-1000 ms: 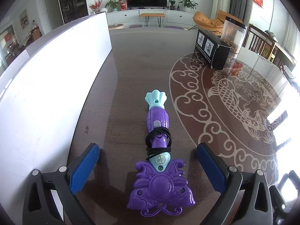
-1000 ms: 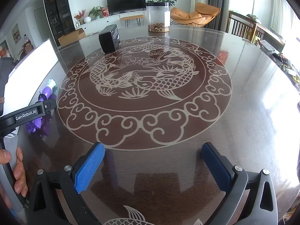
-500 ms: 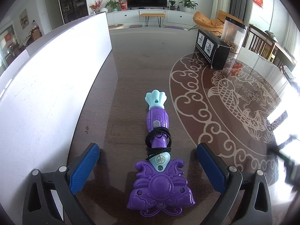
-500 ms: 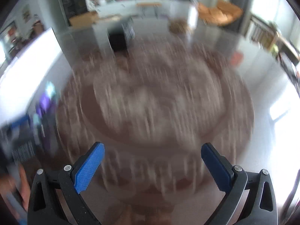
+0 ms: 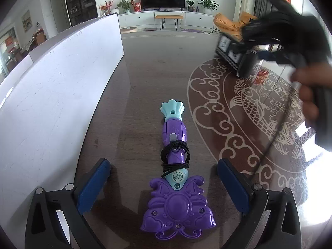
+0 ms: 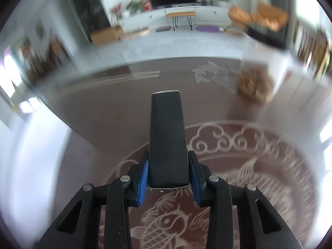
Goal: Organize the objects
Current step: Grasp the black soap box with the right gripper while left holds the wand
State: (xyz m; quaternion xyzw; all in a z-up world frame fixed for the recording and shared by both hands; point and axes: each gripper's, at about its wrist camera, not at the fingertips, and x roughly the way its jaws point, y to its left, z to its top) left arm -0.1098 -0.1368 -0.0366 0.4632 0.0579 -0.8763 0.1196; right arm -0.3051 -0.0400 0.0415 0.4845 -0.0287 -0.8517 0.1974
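Observation:
A purple and teal toy wand [image 5: 174, 186] with a black cord wound round its handle lies on the dark table. My left gripper [image 5: 161, 166] stands open around the wand, its blue pads apart from it on both sides. A long black box [image 6: 168, 141] points away from my right gripper [image 6: 168, 172], whose jaws are closing with both blue pads pressed on the box's near end. In the left wrist view the right gripper [image 5: 269, 56] is a dark blur at the upper right, with the black box [image 5: 245, 66] under it and a person's hand [image 5: 307, 95] behind.
A tall white board [image 5: 51, 103] runs along the table's left side. A clear jar with brown contents [image 6: 255, 87] stands beyond the box to the right. The table [image 5: 238, 108] bears a pale fish and cloud pattern. Furniture stands in the room beyond.
The right gripper swept across the table to the black box and closed on its end. It now shows in the left wrist view's upper right. The left gripper and wand stayed put.

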